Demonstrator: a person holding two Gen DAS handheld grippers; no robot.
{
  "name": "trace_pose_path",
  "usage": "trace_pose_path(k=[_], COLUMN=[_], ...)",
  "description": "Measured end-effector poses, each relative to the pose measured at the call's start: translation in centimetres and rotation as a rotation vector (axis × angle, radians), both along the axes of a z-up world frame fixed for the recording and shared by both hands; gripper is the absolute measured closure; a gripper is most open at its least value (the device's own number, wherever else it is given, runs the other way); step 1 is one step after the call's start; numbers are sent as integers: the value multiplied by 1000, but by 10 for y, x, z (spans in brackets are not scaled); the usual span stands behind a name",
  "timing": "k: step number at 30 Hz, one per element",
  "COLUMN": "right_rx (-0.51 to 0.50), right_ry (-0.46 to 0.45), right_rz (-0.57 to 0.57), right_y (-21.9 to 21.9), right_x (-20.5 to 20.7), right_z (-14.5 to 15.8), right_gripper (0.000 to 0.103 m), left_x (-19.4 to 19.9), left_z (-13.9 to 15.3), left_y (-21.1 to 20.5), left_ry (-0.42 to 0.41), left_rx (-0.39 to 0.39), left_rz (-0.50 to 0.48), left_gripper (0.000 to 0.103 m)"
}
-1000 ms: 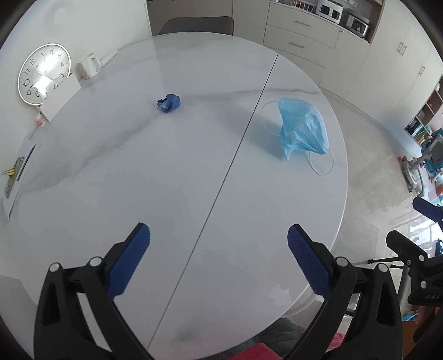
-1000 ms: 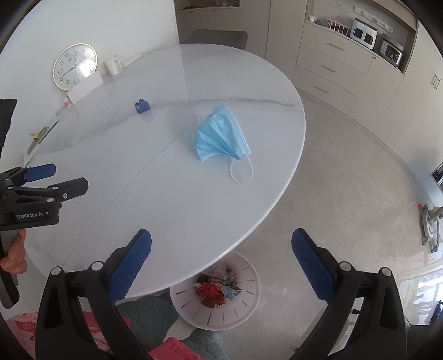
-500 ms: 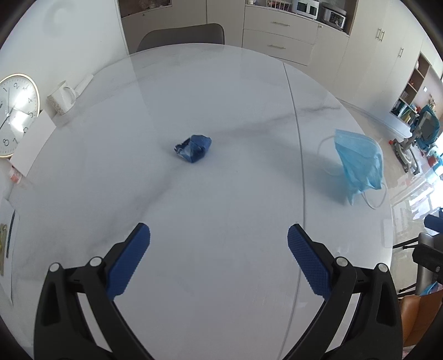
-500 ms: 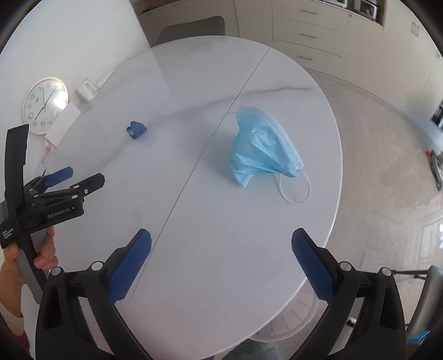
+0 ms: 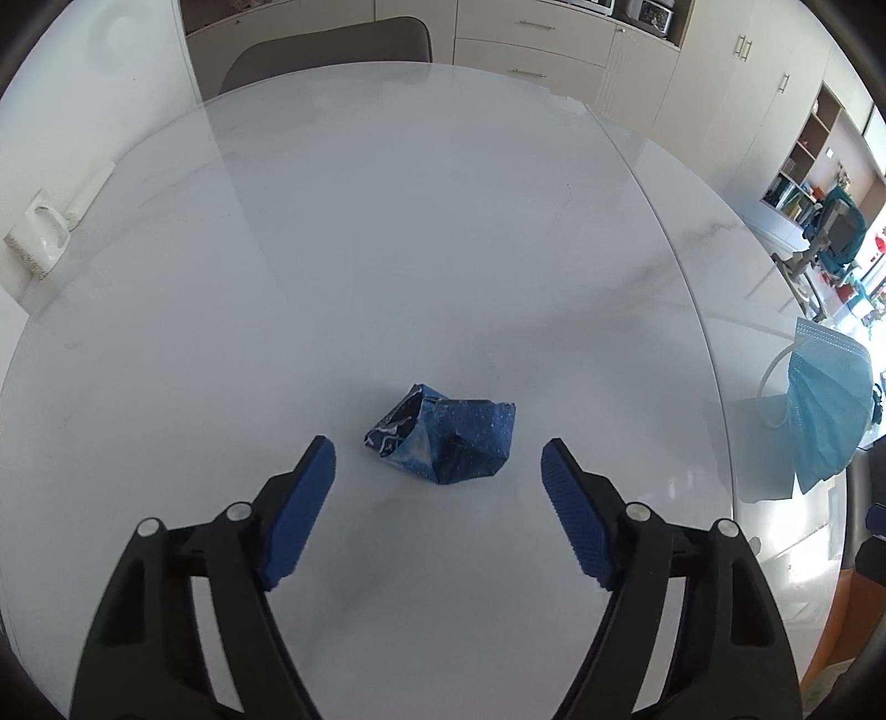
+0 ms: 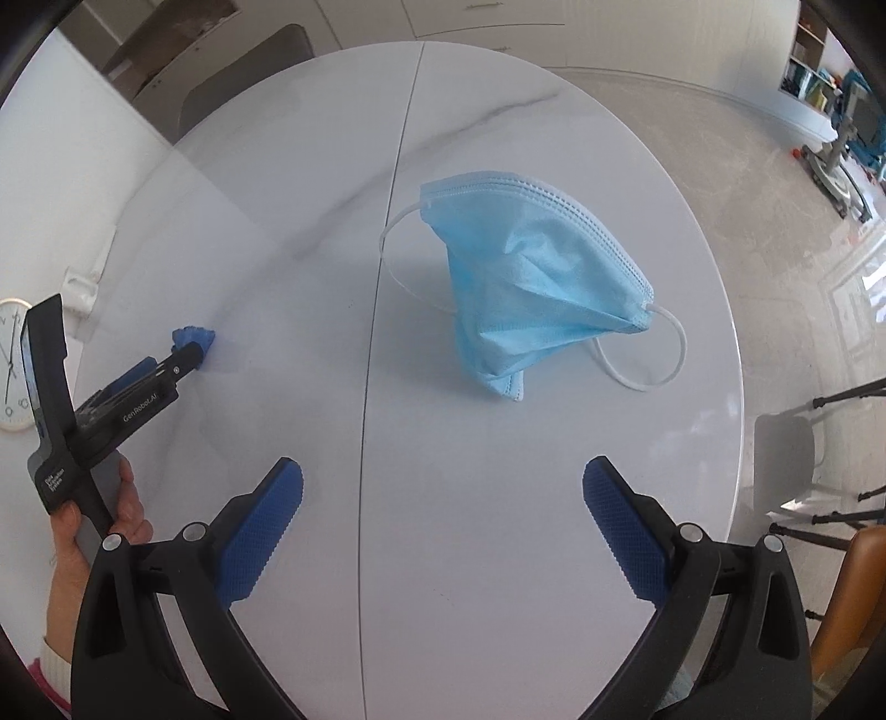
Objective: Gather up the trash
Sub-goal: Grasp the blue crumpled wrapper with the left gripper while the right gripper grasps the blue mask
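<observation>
A crumpled dark blue wrapper (image 5: pixel 443 437) lies on the white table (image 5: pixel 443 221). My left gripper (image 5: pixel 438 447) points down at it with a blue pad on either side; the jaws are closing and the pads stand clear of the wrapper. In the right wrist view the same gripper (image 6: pixel 191 354) reaches the wrapper (image 6: pixel 194 335) at the left, held by a hand (image 6: pixel 124 509). A light blue face mask (image 6: pixel 531 288) with white ear loops lies ahead of my right gripper (image 6: pixel 443 471), which is open with nothing between its pads. The mask (image 5: pixel 825 410) also shows at the right edge of the left wrist view.
A grey chair (image 5: pixel 326 50) stands at the table's far side, with cabinets behind it. A wall clock (image 6: pixel 11 382) and a white wall fitting (image 5: pixel 41 238) are at the left. Tripod legs (image 6: pixel 819 399) and an orange chair (image 6: pixel 853 587) stand off the table's right edge.
Both grippers have come down closer to the table. The left one moved up to the wrapper and its jaws narrowed around it. The right one rolled and neared the mask, still wide.
</observation>
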State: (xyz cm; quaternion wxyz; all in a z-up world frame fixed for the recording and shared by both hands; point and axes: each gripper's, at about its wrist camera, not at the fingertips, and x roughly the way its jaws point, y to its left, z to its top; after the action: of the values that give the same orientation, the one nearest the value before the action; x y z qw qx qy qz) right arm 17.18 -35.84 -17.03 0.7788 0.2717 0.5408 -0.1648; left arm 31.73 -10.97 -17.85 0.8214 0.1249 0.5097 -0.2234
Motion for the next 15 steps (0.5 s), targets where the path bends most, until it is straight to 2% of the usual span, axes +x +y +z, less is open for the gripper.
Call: trace_pose_path(k=[3,7,15], right_rx=[-16,-44,-46], right_ry=[3,8,14], right_rz=[-22,-38,-88], right_y=[1,2,-7], right_x=[6,9,7], right_z=[-1,-1,-5], right_gripper=[2,2,2], left_x=[7,11,16], left_z=[-6,-6,-3], left_y=[-4,-5,-1], left_ry=[9,-5,7], left_rx=[-5,-25,-78], left_rz=[-32,-50,-32], left_gripper=[51,64,67])
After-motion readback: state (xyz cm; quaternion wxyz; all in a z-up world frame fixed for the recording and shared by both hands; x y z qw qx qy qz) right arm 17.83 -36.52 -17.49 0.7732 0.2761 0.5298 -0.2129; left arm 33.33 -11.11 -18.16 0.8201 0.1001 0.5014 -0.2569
